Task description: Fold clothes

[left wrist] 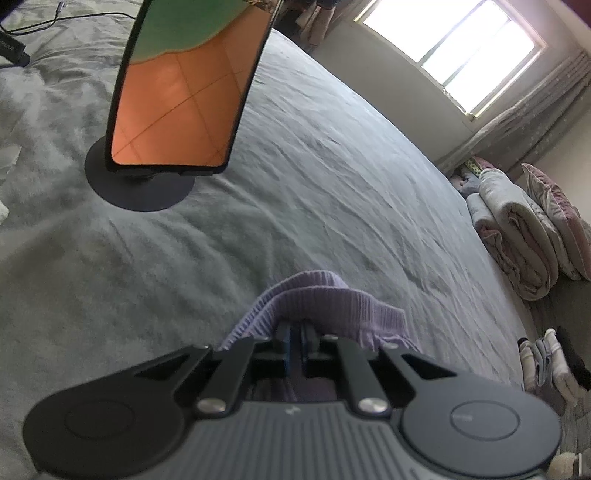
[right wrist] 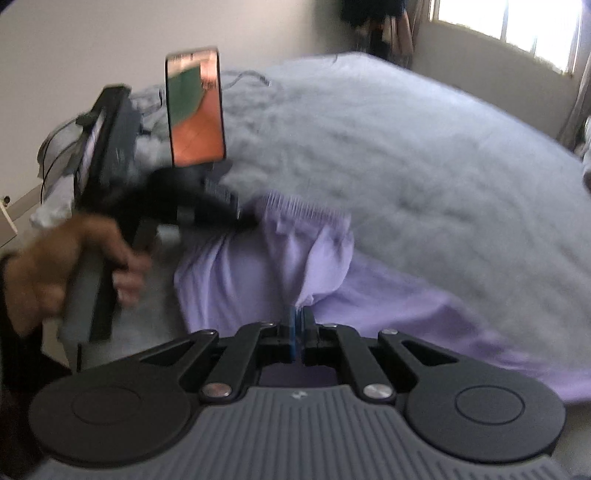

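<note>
A lilac garment (right wrist: 258, 269) with a ribbed waistband (right wrist: 306, 210) lies spread on the grey bed cover (right wrist: 424, 155). My right gripper (right wrist: 297, 314) is shut on a bunched fold of its fabric near the middle. In the left wrist view my left gripper (left wrist: 295, 328) is shut on the ribbed waistband (left wrist: 317, 295), which drapes over the fingertips. The right wrist view also shows the left gripper (right wrist: 247, 218) at the waistband's left end, held by a hand (right wrist: 66, 262).
A phone on a round-based stand (left wrist: 184, 92) stands on the bed (left wrist: 332, 166) ahead of the left gripper. Folded quilts (left wrist: 517, 240) and small folded items (left wrist: 546, 362) lie off the bed's right side. A cable (left wrist: 55, 22) runs along the far left.
</note>
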`<state>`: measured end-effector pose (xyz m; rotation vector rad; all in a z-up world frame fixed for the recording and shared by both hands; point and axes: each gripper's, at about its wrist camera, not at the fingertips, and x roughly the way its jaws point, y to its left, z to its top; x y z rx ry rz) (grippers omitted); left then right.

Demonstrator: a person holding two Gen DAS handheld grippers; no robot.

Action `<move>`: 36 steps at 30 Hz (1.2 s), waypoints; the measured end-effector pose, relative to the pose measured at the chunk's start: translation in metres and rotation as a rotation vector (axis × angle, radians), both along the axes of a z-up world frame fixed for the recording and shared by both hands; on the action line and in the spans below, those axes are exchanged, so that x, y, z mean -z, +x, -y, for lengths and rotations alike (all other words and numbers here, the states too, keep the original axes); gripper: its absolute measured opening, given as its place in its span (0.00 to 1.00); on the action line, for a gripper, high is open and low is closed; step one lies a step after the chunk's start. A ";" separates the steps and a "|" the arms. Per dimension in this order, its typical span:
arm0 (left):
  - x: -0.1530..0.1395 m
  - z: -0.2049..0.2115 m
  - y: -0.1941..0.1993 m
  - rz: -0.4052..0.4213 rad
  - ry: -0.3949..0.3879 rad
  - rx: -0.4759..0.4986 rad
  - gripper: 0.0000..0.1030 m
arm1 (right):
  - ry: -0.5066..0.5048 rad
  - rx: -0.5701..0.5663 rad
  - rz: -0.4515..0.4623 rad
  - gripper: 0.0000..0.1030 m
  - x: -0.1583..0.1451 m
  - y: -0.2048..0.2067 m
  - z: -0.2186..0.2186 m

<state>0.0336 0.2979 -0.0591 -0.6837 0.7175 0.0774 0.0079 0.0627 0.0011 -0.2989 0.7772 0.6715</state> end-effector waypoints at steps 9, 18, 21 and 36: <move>-0.008 0.003 -0.007 0.022 0.004 0.059 0.33 | 0.053 0.083 -0.145 0.07 0.046 0.015 0.001; -0.019 -0.004 -0.029 0.047 0.025 0.117 0.33 | 0.218 0.037 -0.249 0.49 0.016 0.036 0.014; -0.015 -0.016 -0.032 0.045 -0.016 0.107 0.31 | 0.259 0.067 -0.233 0.49 0.013 0.049 0.016; -0.002 -0.043 -0.023 0.023 -0.102 0.073 0.17 | 0.675 0.259 -0.485 0.49 0.061 0.124 0.042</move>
